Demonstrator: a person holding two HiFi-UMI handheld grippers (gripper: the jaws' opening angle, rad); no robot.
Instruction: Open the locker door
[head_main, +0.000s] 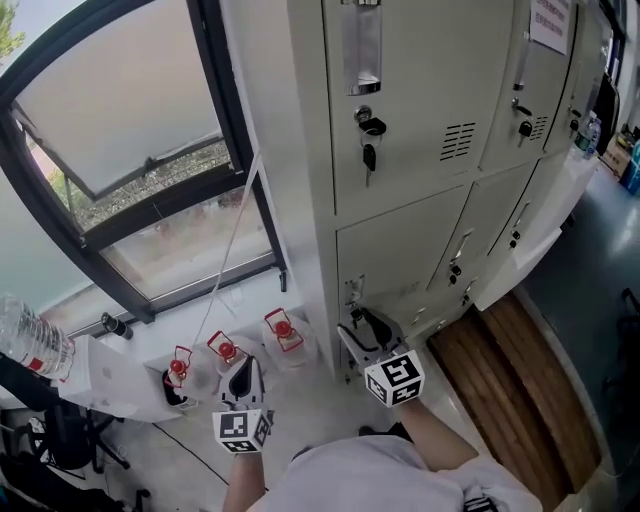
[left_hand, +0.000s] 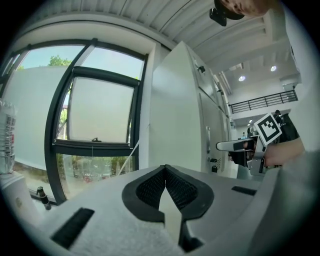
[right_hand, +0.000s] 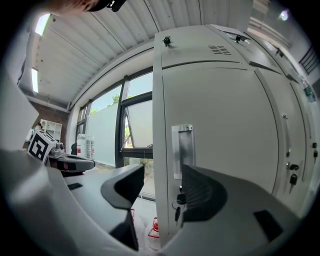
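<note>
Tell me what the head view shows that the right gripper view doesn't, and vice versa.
Only the head view shows the wooden floor strip and the person's light shirt. Only the right gripper view shows the ceiling and the recessed door handle framed between the right gripper's open jaws. Both show the grey lockers, the window and the left gripper.

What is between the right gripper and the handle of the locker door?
Nothing. In the right gripper view, the open right gripper faces the handle with only air between them; a key hangs below it.
</note>
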